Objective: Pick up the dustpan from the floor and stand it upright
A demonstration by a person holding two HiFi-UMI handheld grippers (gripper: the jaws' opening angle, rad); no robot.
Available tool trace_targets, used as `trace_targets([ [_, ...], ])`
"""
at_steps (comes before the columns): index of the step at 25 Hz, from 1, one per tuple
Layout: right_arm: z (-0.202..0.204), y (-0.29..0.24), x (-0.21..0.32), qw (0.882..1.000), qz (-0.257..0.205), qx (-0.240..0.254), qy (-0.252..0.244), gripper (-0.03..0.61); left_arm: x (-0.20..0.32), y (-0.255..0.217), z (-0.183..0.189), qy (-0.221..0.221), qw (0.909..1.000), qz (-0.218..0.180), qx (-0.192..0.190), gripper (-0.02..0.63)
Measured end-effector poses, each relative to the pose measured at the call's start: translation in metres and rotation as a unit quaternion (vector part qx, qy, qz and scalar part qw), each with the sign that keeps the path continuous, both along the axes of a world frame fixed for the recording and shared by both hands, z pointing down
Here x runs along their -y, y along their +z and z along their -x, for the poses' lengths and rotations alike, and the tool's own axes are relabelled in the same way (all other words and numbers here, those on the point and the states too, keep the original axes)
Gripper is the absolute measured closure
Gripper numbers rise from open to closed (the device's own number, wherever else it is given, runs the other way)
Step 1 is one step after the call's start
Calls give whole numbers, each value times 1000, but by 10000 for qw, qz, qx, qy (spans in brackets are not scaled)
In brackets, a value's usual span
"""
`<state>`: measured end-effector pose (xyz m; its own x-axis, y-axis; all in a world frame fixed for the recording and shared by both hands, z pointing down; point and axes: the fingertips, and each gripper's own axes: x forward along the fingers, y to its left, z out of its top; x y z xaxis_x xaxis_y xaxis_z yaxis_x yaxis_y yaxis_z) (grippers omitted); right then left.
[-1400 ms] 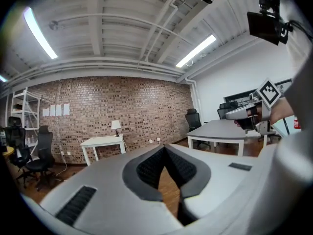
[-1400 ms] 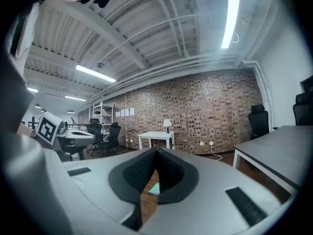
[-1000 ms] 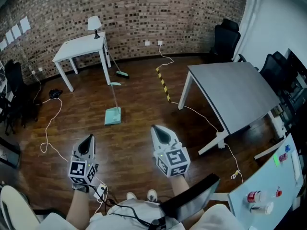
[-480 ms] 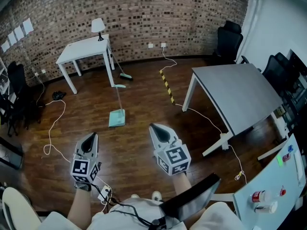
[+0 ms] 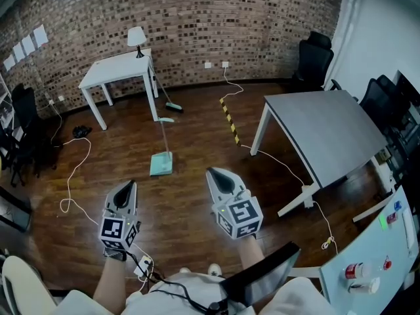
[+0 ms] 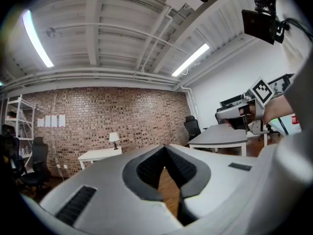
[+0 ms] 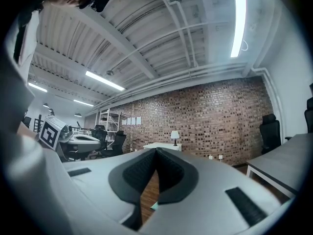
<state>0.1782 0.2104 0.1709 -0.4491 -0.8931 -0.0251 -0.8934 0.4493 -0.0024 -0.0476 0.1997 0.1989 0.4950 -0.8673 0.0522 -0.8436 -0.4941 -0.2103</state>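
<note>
A teal dustpan (image 5: 161,163) lies flat on the wooden floor, its long thin handle (image 5: 164,136) running away towards the white table (image 5: 121,67). Both grippers hover level above the floor, well short of it. The left gripper (image 5: 128,186) is shut and holds nothing. To its right, the right gripper (image 5: 214,174) is likewise shut and empty. In the left gripper view the jaws (image 6: 165,151) meet, with only floor showing below them. In the right gripper view the jaws (image 7: 155,152) meet, and a sliver of the teal dustpan (image 7: 154,207) shows low between them.
A broom (image 5: 172,105) leans by the white table, which carries a lamp (image 5: 136,38). A grey table (image 5: 325,130) stands at the right, and cables (image 5: 72,169) trail over the floor. Black chairs (image 5: 314,58) line the far right and the left wall. Yellow-black tape (image 5: 228,120) marks the floor.
The head view has drifted, so the dustpan and tables sit a little lower and further right in frame. Both grippers stay shut and have hardly moved.
</note>
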Motion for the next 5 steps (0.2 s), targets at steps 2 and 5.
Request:
trace_targets([
  [2, 1, -2, 0, 10000, -13, 1, -13, 597, 1, -2, 0, -9, 10000, -17, -9, 609],
  [5, 1, -4, -1, 10000, -37, 12, -24, 597, 1, -4, -2, 7, 10000, -40, -2, 609],
])
